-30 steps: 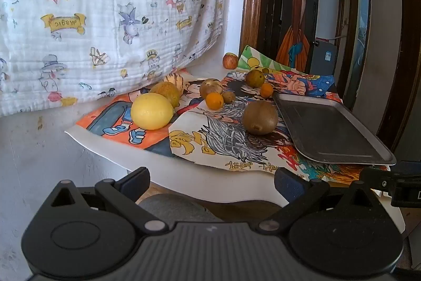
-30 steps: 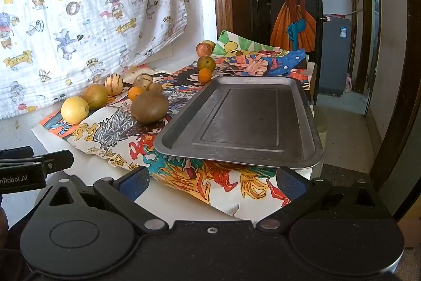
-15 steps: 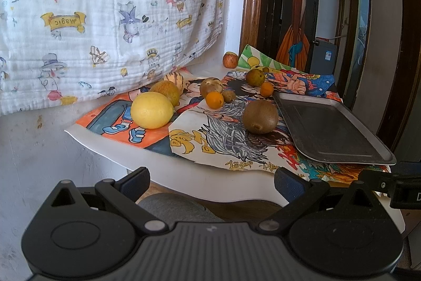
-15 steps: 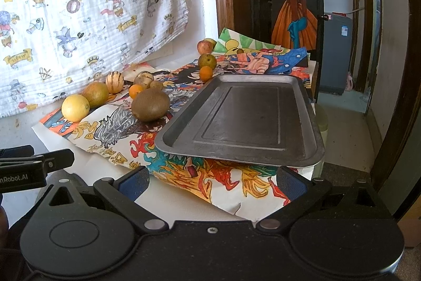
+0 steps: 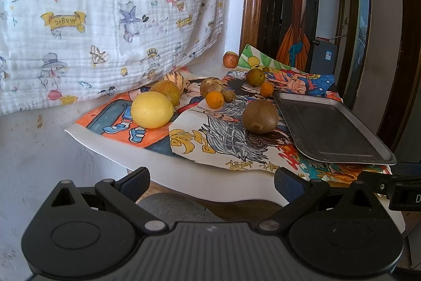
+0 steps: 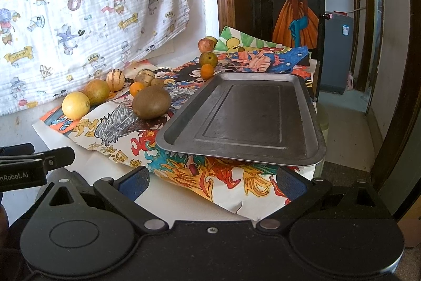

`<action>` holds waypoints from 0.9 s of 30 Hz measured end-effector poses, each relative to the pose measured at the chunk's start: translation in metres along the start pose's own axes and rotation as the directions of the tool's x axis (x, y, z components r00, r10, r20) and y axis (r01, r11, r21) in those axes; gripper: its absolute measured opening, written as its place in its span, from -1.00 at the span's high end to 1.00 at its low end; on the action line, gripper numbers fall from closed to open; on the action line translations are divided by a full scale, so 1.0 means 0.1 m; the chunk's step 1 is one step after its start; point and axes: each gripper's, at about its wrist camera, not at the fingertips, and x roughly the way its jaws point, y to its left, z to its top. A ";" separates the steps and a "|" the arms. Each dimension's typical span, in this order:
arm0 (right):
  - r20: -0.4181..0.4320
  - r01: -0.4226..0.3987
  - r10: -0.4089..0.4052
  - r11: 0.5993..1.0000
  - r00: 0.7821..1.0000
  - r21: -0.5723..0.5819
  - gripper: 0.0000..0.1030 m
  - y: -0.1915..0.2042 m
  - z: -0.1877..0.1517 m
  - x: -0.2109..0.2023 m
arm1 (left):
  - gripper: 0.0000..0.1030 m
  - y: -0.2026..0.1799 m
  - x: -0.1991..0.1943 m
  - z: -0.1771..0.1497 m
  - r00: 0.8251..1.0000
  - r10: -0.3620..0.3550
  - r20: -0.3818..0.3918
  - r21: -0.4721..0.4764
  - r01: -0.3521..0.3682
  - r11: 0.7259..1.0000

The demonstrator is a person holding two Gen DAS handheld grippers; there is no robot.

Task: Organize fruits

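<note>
Left gripper (image 5: 210, 182) jaws wide, empty, short of the table edge; right gripper (image 6: 211, 182) likewise wide, empty; metal tray (image 6: 302, 149) on the right of the table, long axis running away from the cameras; kiwi (image 6: 151, 102) just left of it, lemon (image 5: 152, 109) farther left, oranges, apple (image 6: 206, 44) at the back

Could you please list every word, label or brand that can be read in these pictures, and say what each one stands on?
"nRobot.AI": cut off at the frame edge, on the left gripper body, seen from the right wrist.
"Magic": on yellow banners printed on the hanging cloth; mirrored in the left wrist view.
Yellow characters on the drawing at the table's front edge: not legible.
Label on the grey appliance: too small.
</note>
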 end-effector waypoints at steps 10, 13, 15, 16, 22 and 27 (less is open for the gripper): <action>-0.013 -0.004 0.004 1.000 1.000 0.005 -0.99 0.02 -0.05 0.06 | -0.99 0.00 0.00 0.01 1.000 -0.001 -0.010 -0.009 0.001 1.000; -0.034 -0.010 0.010 1.000 0.999 0.010 -0.99 -0.03 0.00 0.11 | -0.99 0.06 0.03 0.00 1.000 -0.006 -0.028 -0.034 0.005 0.999; -0.047 -0.015 0.015 1.000 0.999 0.006 -0.99 -0.04 0.06 0.14 | -0.99 0.10 0.09 0.04 0.999 -0.008 -0.041 -0.046 0.006 0.999; -0.050 -0.019 0.020 1.000 0.999 0.002 -0.99 -0.04 0.10 0.16 | -0.99 0.12 0.11 0.07 0.999 -0.006 -0.049 -0.056 0.003 0.998; -0.013 -0.060 0.060 0.997 0.998 -0.038 -0.99 0.02 0.43 0.25 | -0.99 0.21 0.20 0.28 0.998 0.041 -0.040 -0.076 -0.044 0.996; 0.013 -0.107 0.108 0.990 0.994 -0.088 -0.99 0.15 0.68 0.35 | -0.99 0.30 0.28 0.46 0.997 0.067 -0.026 -0.086 -0.069 0.994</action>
